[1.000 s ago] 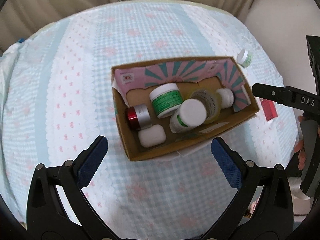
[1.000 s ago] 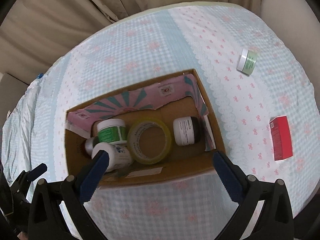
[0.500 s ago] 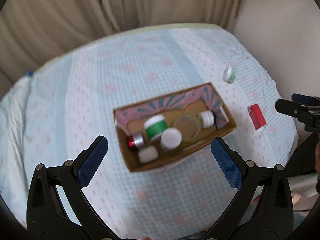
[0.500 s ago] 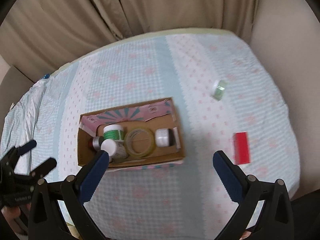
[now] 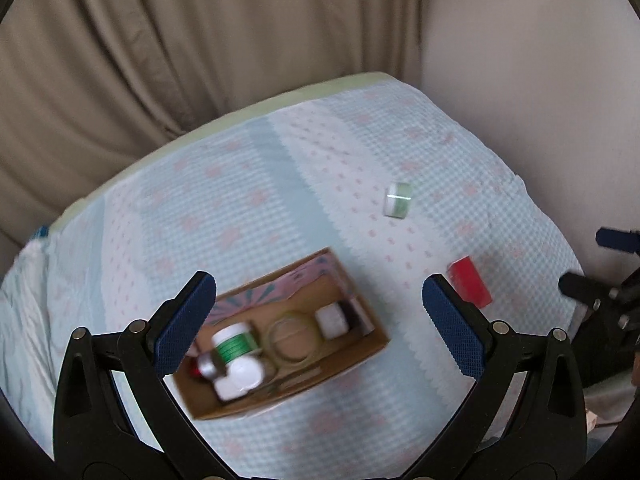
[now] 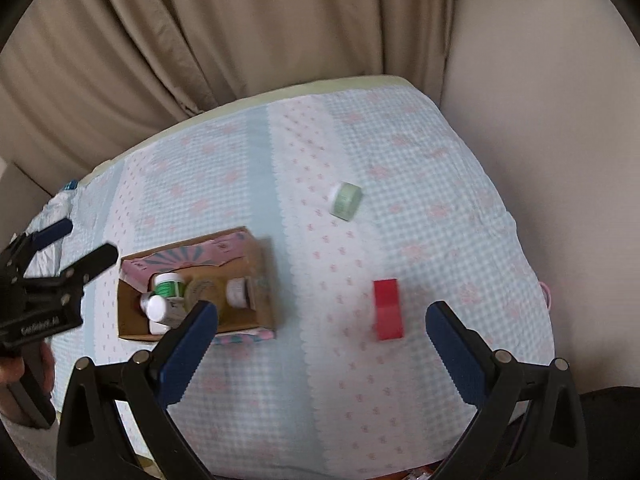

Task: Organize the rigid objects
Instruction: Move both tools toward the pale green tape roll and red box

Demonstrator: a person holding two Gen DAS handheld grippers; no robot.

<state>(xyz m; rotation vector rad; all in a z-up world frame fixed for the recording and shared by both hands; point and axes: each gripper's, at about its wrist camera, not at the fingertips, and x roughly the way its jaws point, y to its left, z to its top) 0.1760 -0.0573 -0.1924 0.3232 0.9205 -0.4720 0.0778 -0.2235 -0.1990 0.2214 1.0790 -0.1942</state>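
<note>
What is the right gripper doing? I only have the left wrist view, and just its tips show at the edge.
Observer: The right gripper is wide open and empty. It hovers over the bedspread, with the red box lying ahead of it between the fingers.
Operator: How does my left gripper look from that side?
Observer: The left gripper is open with nothing in it, next to the left end of the cardboard box.
Operator: Is the green jar upright?
Observer: No. The right wrist view shows the green jar lying on its side, with its white lid facing the cardboard box side.
</note>
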